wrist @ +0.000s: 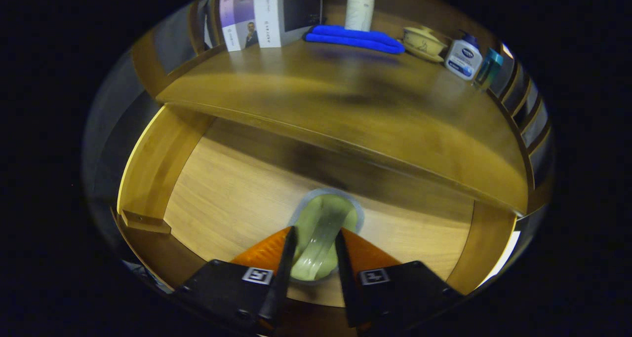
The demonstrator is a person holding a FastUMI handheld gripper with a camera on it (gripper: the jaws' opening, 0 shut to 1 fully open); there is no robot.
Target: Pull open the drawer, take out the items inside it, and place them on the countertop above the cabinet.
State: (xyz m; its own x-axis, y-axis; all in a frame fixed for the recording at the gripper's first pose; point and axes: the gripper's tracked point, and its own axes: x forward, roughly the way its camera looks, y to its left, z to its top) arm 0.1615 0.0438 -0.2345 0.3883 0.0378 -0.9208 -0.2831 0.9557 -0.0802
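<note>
The wooden drawer (148, 169) stands pulled open below the countertop (345, 105). Between my fingers sits a pale green rounded container (323, 228) with a greyish rim. My gripper (316, 241) is shut on it, a finger pressed against each of its sides, above the light wood drawer floor (232, 194). The container's lower end is hidden between the fingers. The picture is blurred by motion.
On the countertop's back stand books (261, 16), a white pump bottle (359, 9) behind a folded blue cloth (353, 38), a yellow lidded bowl (422, 43), a white bottle with a blue cap (463, 58) and a teal bottle (489, 68).
</note>
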